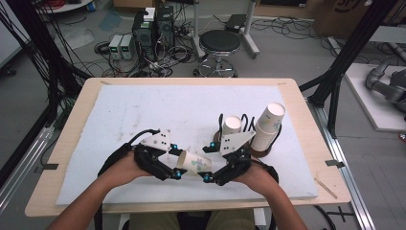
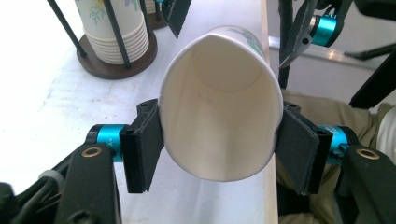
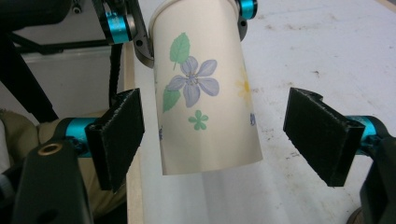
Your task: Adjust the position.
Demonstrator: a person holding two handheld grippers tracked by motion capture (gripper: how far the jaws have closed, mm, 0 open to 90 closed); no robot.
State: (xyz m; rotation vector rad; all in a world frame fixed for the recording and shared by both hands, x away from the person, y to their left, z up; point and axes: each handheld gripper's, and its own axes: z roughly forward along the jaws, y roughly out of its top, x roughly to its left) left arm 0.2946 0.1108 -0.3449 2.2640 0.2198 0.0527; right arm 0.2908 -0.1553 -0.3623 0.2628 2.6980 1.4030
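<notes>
Two tools meet over the worktop's (image 1: 119, 110) near edge: the left tool (image 2: 219, 154) clenches a flowered paper cup (image 1: 194, 164) sideways at its squashed rim, seemingly offering its base to the right tool (image 3: 215, 140), which stands released around it, near the cup rack (image 1: 261, 129).

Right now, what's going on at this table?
A person holds a tool in each hand over the white mat. The left tool is clamped on a flowered paper cup near its rim, squeezing the mouth oval and holding it sideways above the mat. The right tool sits open around the cup's base end, pads off the paper. Behind them, a wire rack on a brown base holds two stacks of cups.
</notes>
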